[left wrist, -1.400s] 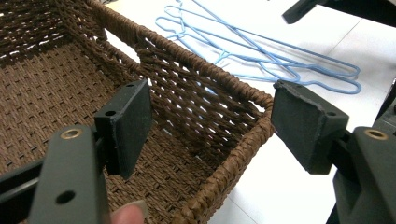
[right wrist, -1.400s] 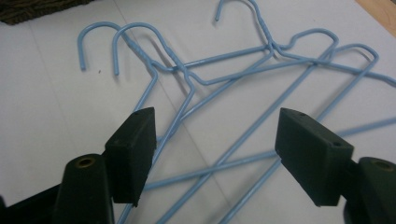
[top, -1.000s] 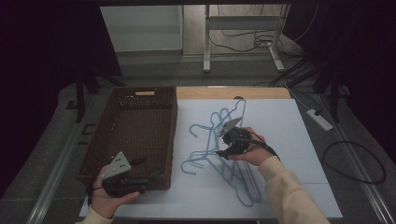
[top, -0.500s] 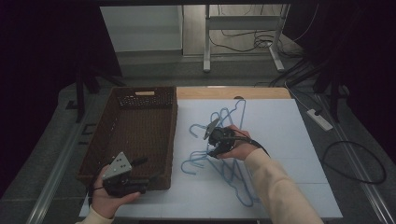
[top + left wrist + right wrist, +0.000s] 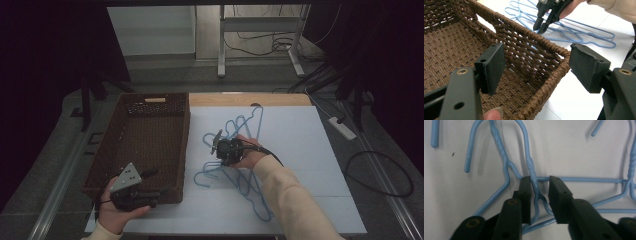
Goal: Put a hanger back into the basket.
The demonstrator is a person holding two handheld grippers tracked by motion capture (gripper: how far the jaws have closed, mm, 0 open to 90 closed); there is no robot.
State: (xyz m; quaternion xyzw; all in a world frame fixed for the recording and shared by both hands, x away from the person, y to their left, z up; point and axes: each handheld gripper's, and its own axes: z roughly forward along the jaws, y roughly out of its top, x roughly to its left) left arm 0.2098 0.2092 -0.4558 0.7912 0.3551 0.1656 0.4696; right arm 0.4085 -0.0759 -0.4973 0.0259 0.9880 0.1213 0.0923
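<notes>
Shifted toward 9 o'clock since a second ago: right gripper (image 5: 220,145), from the 3 o'clock side of the hanger pile to its middle; left gripper (image 5: 131,192) unmoved at the basket's near corner.

High view: blue wire hangers (image 5: 240,150) heaped on the white surface (image 5: 310,150), just at 3 o'clock of the brown wicker basket (image 5: 145,135), which sits empty. Right gripper low over the pile, pointed toward 9 o'clock.

Left gripper view: fingers (image 5: 491,66) spread wide, holding nothing, straddling the basket's corner rim. Farther off, at 12 o'clock, right gripper tipped down onto the hangers.

Right gripper view: fingers (image 5: 525,197) narrowed, not yet clamped, either side of one hanger's twisted neck (image 5: 534,186), neck touching or nearly touching the left finger.

Step judged: picking one hanger for the basket. Next: close on the neck, lift gently so tangled neighbours drop free, carry toward 9 o'clock.
</notes>
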